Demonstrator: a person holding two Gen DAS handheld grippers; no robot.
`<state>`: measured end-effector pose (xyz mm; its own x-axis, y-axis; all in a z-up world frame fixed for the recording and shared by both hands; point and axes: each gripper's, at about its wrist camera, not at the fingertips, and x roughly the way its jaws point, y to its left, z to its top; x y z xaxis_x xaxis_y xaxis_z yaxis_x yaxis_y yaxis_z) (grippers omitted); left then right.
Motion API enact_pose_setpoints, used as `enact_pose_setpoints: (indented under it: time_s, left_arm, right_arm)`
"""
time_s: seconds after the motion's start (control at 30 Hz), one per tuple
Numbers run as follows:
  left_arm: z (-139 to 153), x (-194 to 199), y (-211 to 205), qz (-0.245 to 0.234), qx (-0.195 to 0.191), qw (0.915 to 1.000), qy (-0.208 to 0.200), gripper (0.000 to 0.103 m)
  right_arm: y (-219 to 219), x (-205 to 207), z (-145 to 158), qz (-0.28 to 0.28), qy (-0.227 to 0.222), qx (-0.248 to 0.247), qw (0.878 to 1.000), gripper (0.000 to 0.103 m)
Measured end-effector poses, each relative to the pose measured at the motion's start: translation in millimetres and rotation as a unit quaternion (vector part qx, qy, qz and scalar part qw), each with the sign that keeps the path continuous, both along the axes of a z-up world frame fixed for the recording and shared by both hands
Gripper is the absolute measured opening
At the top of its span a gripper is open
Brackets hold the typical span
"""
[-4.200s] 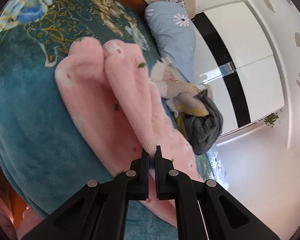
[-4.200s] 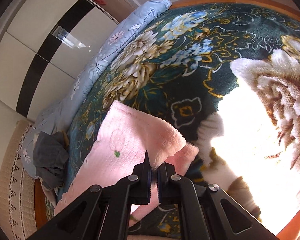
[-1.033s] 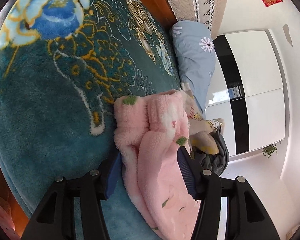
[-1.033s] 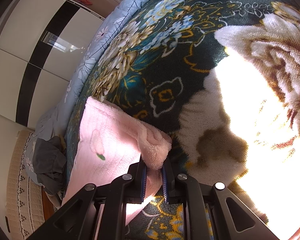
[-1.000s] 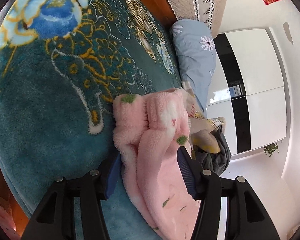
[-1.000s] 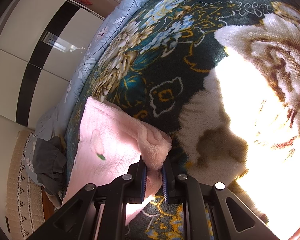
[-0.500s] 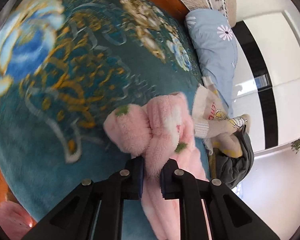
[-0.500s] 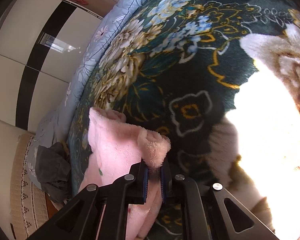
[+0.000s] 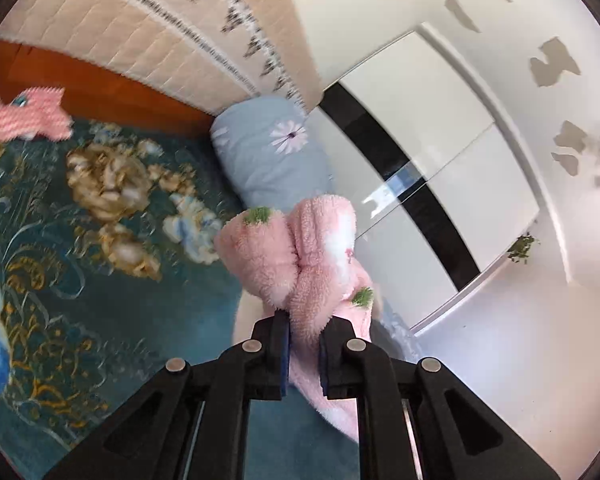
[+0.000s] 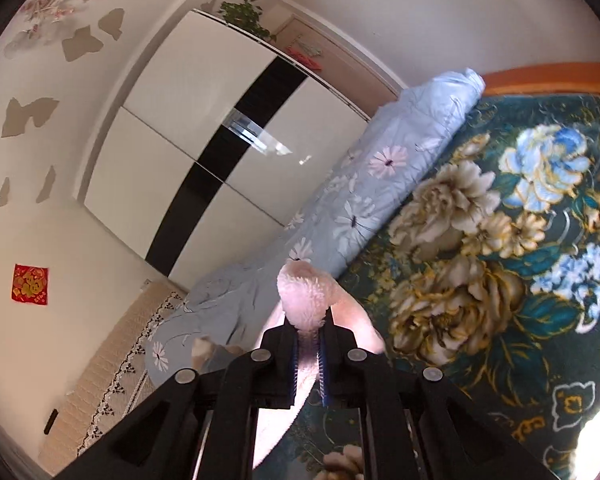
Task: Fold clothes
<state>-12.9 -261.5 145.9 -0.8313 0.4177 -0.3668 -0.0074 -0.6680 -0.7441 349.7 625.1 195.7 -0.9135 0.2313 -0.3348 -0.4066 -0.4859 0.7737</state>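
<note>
Left gripper (image 9: 303, 320): my fingers, just closed, pinch the pink fleece garment (image 9: 300, 256) | Right gripper (image 10: 309, 330): fingers pinch the same garment's edge | Below: floral blanket (image 10: 500, 248)

Both tongs, left (image 9: 304, 322) and right (image 10: 308, 326), were clamped on bunched pink fleece (image 9: 300, 248), pointing slightly downward.

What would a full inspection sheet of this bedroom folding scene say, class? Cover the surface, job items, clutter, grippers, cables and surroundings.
Surface: teal floral blanket on the bed.
Job's things: pink fleece garment, bunched, gripped at two spots.
Clutter: pink knitted toy; rolled blue quilt.
Grippers: left gripper and right gripper both clamped on the fleece.
Cables: nothing seen.
Surroundings: white wardrobe, red wall decoration.
</note>
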Motion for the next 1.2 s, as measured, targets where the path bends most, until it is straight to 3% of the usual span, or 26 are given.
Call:
enact_pose_setpoints:
  time_s: [0.07,0.13,0.2,0.23,0.3,0.4,0.47,0.57,0.67,0.87,0.93,1.0,1.1,1.2]
  left_arm:
    - [-50.8,2.6,-6.3,0.006,-0.007,0.9977,-0.068,0.011]
    - [-107.1,4.1,-10.6,0.021,-0.003,0.9896,-0.142,0.011]
    - [-155.5,10.8,-16.7,0.034,0.024,0.9807,-0.191,0.011]
    - [-166.5,15.4,-18.9,0.037,0.038,0.9797,-0.194,0.011]
    - [-173.1,25.6,-22.2,0.039,0.06,0.9817,-0.177,0.011]
    - [-161.4,24.7,-17.4,0.035,0.027,0.9843,-0.171,0.011]
    - [-153.2,22.9,-17.6,0.036,0.031,0.987,-0.154,0.011]
    - [-145.8,22.6,-15.9,0.034,0.032,0.9899,-0.133,0.011]
    - [-153.9,19.1,-18.8,0.031,0.038,0.9872,-0.152,0.012]
    - [-179.0,25.8,-31.1,0.026,0.132,0.9806,-0.143,0.021]
    - [-175.1,21.4,-28.4,0.02,0.136,0.981,-0.137,0.031]
    - [-168.4,16.8,-25.4,0.013,0.14,0.9825,-0.122,0.049]
    - [-163.0,10.8,-22.2,0.004,0.157,0.9822,-0.103,0.06]
    - [-178.6,4.7,-29.0,0.024,0.207,0.9677,-0.142,0.059]
  right_arm:
    - [2.2,2.3,-43.1,0.004,-0.028,-0.038,0.999,0.009]
    - [4.1,4.3,-93.4,0.003,-0.073,-0.083,0.994,0.009]
    - [7.2,5.7,-141.2,-0.004,-0.108,-0.14,0.984,0.009]
    - [9.7,8.7,-162.2,-0.011,-0.12,-0.167,0.979,0.009]
    - [13.0,17.1,-183.6,-0.016,-0.097,-0.196,0.976,0.009]
    - [14.5,17.4,-182.5,-0.013,-0.095,-0.181,0.979,0.009]
    - [12.4,14.9,-180.7,-0.012,-0.1,-0.167,0.981,0.009]
    - [13.5,20.8,-185.2,-0.017,-0.071,-0.183,0.98,0.009]
    - [13.3,18.2,-184.6,-0.016,-0.071,-0.184,0.98,0.009]
    - [11.7,18.7,-182.9,-0.015,-0.075,-0.181,0.98,0.009]
    - [11.5,18.7,-182.7,-0.015,-0.077,-0.18,0.981,0.009]
    - [11.4,19.1,-183.0,-0.016,-0.077,-0.18,0.981,0.009]
    - [11.3,19.4,-183.3,-0.016,-0.076,-0.18,0.98,0.009]
    - [11.3,18.9,-183.4,-0.016,-0.077,-0.18,0.98,0.009]
